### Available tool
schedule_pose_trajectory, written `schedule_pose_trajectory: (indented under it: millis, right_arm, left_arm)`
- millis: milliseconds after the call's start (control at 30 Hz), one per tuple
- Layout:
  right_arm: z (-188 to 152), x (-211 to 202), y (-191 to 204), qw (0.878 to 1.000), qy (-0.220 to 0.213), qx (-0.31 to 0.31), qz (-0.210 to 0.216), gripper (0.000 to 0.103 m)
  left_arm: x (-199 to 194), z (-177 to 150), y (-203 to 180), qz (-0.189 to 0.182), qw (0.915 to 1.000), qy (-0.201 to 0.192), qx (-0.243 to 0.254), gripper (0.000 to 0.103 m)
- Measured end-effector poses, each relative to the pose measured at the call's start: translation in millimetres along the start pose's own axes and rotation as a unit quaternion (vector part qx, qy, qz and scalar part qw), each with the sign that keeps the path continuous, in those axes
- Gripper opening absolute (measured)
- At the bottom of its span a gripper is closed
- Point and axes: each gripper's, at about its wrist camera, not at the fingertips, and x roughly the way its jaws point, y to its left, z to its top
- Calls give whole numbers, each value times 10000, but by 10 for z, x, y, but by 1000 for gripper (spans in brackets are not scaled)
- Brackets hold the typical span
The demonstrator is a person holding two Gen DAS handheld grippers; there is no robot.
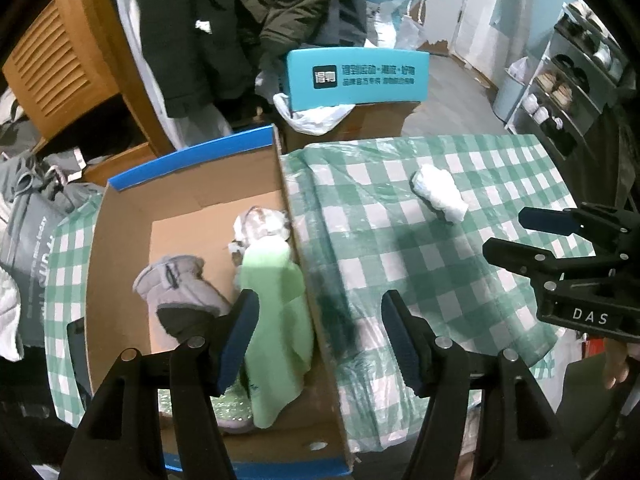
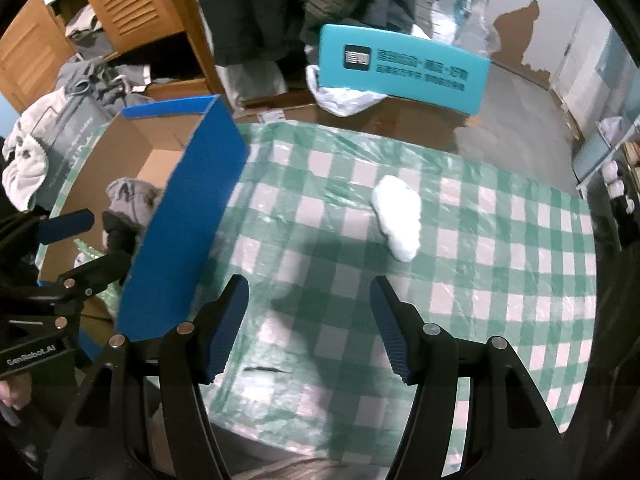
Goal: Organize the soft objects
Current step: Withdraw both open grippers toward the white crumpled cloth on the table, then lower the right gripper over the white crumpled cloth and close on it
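A white soft bundle (image 2: 398, 218) lies alone on the surface (image 2: 500, 300), which wears a green-and-white checked cloth under clear plastic. At the surface's left end stands an open cardboard box (image 1: 120, 248) with blue outer walls; inside it lie a grey glove (image 1: 180, 292), a light green cloth (image 1: 276, 320) and a pale patterned item (image 1: 262, 222). The left hand-held gripper (image 1: 320, 340) hangs over the box's right wall, jaws wide with nothing pressed between them. The right hand-held gripper (image 2: 308, 328) hovers over the bare cloth near the white bundle, jaws wide and empty. Beyond the surface are a teal box (image 2: 404, 66), dark hanging coats (image 1: 248, 12), a wooden louvred cabinet (image 1: 60, 64) and a shoe rack (image 1: 568, 92).
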Motion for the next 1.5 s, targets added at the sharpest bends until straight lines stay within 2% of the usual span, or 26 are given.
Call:
schedule_pose_trajectory:
  millis: [300, 400, 733, 1033, 1500]
  right_arm:
    - [-87, 53, -346, 9994, 127, 299, -80, 62]
    - [-84, 86, -443, 9991, 191, 360, -98, 62]
    - [62, 212, -668, 9984, 412, 275, -274, 62]
    - [329, 522, -806, 9967, 748, -6, -320, 62]
    - [533, 1179, -949, 9943, 1038, 47, -249, 62]
  left_arm:
    - [94, 107, -170, -60, 9999, 82, 77, 66]
    - [140, 158, -228, -33, 9999, 91, 128, 69]
    - [371, 363, -378, -147, 9996, 229, 101, 70]
    - [608, 568, -457, -151, 9992, 340, 114, 71]
    - [1122, 810, -549, -19, 9980, 614, 162, 73]
